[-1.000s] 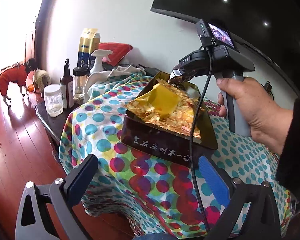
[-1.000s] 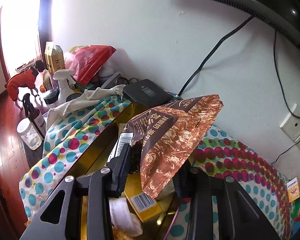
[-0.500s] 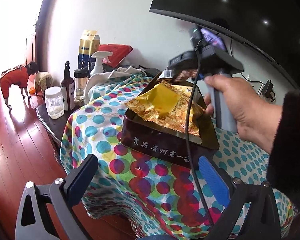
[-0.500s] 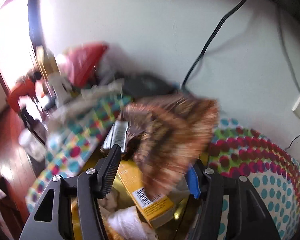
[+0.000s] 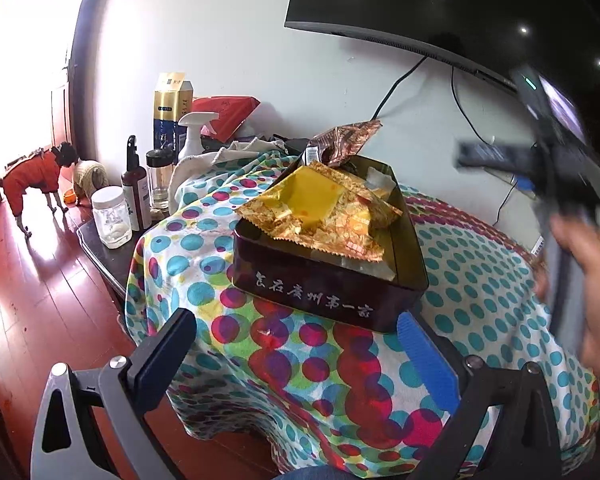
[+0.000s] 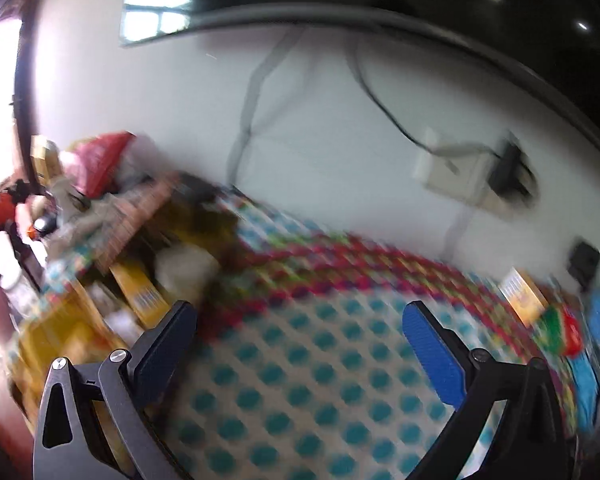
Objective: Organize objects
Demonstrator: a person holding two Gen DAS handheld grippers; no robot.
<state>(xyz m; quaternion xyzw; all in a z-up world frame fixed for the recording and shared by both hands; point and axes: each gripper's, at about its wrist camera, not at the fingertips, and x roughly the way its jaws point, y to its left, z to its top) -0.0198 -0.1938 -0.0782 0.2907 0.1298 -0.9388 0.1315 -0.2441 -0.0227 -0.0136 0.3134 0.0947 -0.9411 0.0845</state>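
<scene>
A dark tin box (image 5: 320, 280) with white characters sits on the polka-dot cloth (image 5: 300, 360). It holds yellow snack packets (image 5: 320, 208) and a brown foil packet (image 5: 344, 140) leaning at its far end. My left gripper (image 5: 296, 348) is open and empty, near the table's front edge, short of the box. My right gripper (image 6: 300, 344) is open and empty above the cloth (image 6: 320, 360), right of the box (image 6: 112, 264); that view is blurred. It also shows blurred at the right of the left wrist view (image 5: 548, 160).
Bottles, a white jar (image 5: 111, 216), a spray bottle (image 5: 192, 136) and a blue-gold carton (image 5: 170, 112) stand at the left end. A TV (image 5: 460, 8) hangs above. Small packets (image 6: 540, 308) lie at the cloth's right end. Two dogs (image 5: 32, 180) stand on the floor.
My right gripper let go of the brown foil packet, which now rests in the box, and swung away to the right. The left gripper has barely moved.
</scene>
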